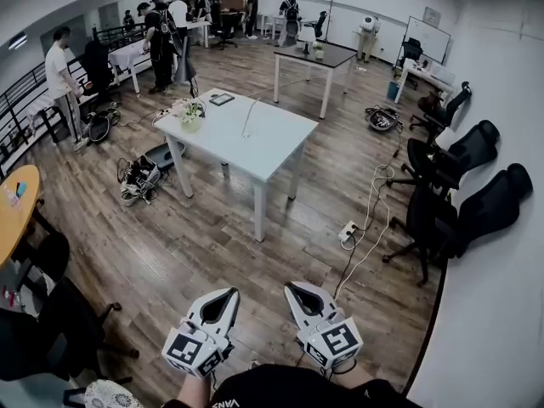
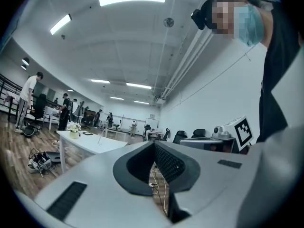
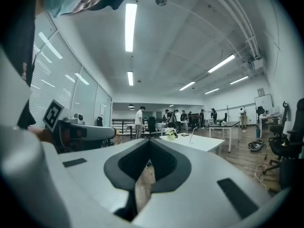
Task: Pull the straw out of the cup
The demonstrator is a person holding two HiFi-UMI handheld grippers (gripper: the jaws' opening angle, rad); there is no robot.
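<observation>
- Holding both tools low at the bottom edge of the head view, close to our body, we have the left gripper (image 1: 228, 294) left of centre and the right gripper (image 1: 291, 288) just beside it. The two are apart, not touching.
- In the left gripper view, its fingers are pressed together at the tips with nothing pinched. Through the hollow behind the tips we see only a strip of floor and some cables.
- In the right gripper view, the right fingers are likewise pressed together and pinch nothing.
- The straw (image 1: 249, 116) shows as a thin pale line rising from the white desk (image 1: 263, 147) in the upper middle of the head view, well apart from both grippers. We cannot make out the cup around it at this size.
- On the same desk, toward its upper left end, sit a small pot of flowers (image 1: 190, 117) and a dark flat tablet-like thing (image 1: 222, 99).
- A wide stretch of wooden floor (image 1: 212, 245) lies between us and the desk, with a white power strip (image 1: 348, 232) and its cables right of centre.
- Black office chairs (image 1: 463, 155) stand along the white wall at the right.
- A black-topped table (image 1: 316, 55) stands beyond the desk at upper centre, and several people stand at the upper left.
</observation>
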